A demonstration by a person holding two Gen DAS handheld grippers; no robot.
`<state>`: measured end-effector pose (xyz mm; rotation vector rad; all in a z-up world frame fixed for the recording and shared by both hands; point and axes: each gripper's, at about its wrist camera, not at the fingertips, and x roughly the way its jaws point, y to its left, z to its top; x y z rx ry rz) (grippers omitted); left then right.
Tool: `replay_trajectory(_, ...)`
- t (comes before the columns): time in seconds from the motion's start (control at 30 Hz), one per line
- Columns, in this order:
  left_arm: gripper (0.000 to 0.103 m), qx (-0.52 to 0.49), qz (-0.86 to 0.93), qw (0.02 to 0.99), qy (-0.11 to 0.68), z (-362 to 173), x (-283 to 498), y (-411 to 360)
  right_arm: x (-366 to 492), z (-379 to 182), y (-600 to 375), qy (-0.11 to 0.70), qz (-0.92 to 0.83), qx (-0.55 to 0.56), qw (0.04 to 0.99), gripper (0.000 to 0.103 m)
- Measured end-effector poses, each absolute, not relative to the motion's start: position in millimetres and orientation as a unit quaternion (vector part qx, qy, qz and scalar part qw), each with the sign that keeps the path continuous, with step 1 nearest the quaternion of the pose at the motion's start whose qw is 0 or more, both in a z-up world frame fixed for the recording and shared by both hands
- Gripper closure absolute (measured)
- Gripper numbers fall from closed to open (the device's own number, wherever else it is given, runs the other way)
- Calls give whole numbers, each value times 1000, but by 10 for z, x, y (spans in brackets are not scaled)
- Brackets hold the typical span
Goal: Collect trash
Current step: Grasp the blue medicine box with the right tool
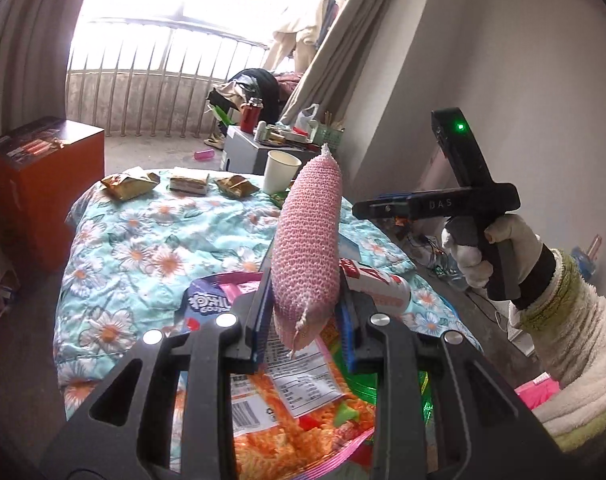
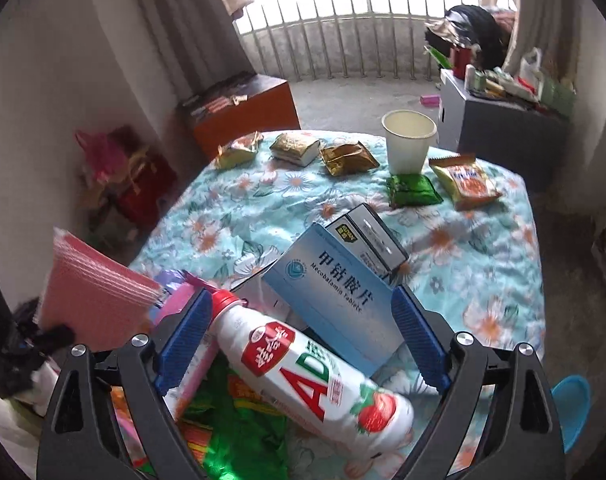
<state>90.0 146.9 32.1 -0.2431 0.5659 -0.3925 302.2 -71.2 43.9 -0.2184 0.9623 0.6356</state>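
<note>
The orange snack bag [image 1: 287, 432] is half hidden behind the left tongs [image 1: 307, 332].

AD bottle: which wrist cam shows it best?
Right wrist. The AD bottle lies whole between the open right gripper, red cap and label readable. In the left wrist view only a strip of it shows behind the pink foam net that the left gripper holds.

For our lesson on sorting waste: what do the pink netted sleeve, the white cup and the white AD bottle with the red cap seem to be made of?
Pink netted sleeve: soft foam mesh, matt, judging by its open puffy weave. White cup: probably paper, matt, with a thin rolled rim. White AD bottle with the red cap: likely plastic, glossy, under a printed wrap label.
</note>
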Motion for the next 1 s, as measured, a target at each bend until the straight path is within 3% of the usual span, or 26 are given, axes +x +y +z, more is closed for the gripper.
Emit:
replay_trajectory(0.13,76,-140,-175,934,279,263,888,1667,3133,228,-310,462,297,-217,807,14)
replay_trajectory(0.27,76,-147,-168,934,280,235,835,1796,3316,24,-148,481,289,-253,788,14)
replay_trajectory(0.47,76,-156,-164,932,282,190,877,1861,3549,-171,-148,499,263,-253,786,14)
replay_trajectory(0.67,76,-165,-167,929,287,183,860,1879,3778,-151,-387,512,241,-184,803,14)
replay_trajectory(1.0,76,-171,-167,927,290,164,893,1877,3739,-318,-226,509,236,-259,786,15)
